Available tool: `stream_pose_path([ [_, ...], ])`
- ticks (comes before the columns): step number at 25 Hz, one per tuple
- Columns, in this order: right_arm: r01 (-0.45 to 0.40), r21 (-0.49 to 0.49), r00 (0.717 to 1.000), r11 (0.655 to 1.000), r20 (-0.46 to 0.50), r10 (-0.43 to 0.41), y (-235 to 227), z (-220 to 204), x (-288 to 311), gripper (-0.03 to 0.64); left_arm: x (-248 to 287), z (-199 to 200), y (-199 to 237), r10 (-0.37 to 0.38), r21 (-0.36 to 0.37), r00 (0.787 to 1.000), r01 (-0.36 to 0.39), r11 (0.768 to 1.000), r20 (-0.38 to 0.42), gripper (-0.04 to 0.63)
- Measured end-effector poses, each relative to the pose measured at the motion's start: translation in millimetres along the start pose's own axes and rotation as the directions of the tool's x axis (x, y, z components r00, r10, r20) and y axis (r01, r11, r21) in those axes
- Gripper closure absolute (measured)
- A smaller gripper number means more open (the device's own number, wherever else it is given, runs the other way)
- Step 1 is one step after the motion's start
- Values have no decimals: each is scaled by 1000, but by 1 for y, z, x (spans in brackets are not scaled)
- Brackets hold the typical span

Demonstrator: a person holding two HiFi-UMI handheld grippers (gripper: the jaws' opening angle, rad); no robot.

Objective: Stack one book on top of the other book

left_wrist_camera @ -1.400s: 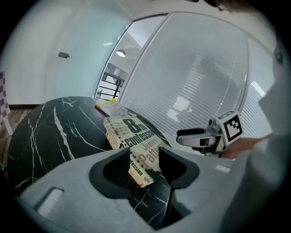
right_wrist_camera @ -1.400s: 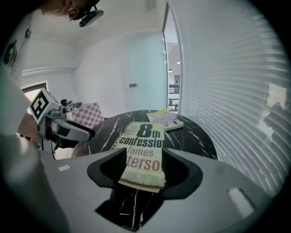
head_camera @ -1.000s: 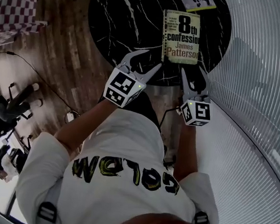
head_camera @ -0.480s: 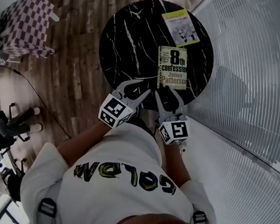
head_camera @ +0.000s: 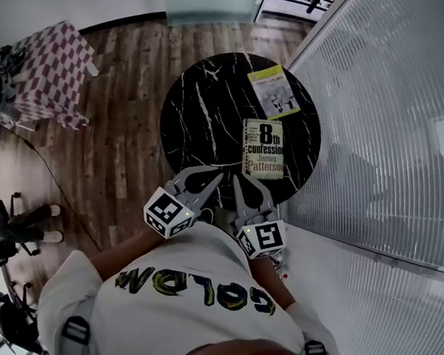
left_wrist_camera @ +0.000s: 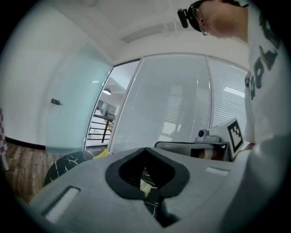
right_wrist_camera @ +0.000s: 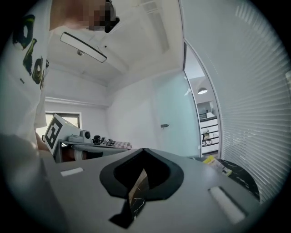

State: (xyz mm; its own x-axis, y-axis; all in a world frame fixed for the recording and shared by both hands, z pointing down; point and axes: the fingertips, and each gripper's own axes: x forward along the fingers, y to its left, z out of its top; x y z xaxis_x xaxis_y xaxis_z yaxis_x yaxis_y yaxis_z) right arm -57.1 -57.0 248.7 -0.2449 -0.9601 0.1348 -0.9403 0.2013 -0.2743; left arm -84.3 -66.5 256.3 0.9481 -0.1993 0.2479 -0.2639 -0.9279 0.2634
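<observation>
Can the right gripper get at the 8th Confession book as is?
Probably yes. The 8th Confession book lies flat on the black table just ahead of the right gripper, nothing between. Its jaws are shut and empty, so they must open first.

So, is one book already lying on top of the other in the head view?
No, the yellow book and the beige book both lie flat on the table, neither covering the other.

This looks like an office or studio room. A long glass partition [head_camera: 379, 148] with slatted blinds runs past the right edge of a round black marble bench [head_camera: 205, 109]. There is a frosted glass door [left_wrist_camera: 77, 109] and a wood-plank floor [head_camera: 124, 149], and tripod-mounted gear [head_camera: 1, 231] stands well off the bench's left edge.
</observation>
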Motion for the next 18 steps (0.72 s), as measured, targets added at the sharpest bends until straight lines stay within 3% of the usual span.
stream_pose_path([
  [6,-32,-11,999,999,23,32,16,14,-11,615,-2,3,-25,-57,15,998,57,998,-3,594],
  [11,-19,-41,999,999,40,21,18,15,-2,615,2,9,-12,-42,29,999,41,999,33,594],
  [18,-8,-42,1000,999,25,9,16,14,2,615,4,9,-8,-40,17,999,40,999,20,594],
])
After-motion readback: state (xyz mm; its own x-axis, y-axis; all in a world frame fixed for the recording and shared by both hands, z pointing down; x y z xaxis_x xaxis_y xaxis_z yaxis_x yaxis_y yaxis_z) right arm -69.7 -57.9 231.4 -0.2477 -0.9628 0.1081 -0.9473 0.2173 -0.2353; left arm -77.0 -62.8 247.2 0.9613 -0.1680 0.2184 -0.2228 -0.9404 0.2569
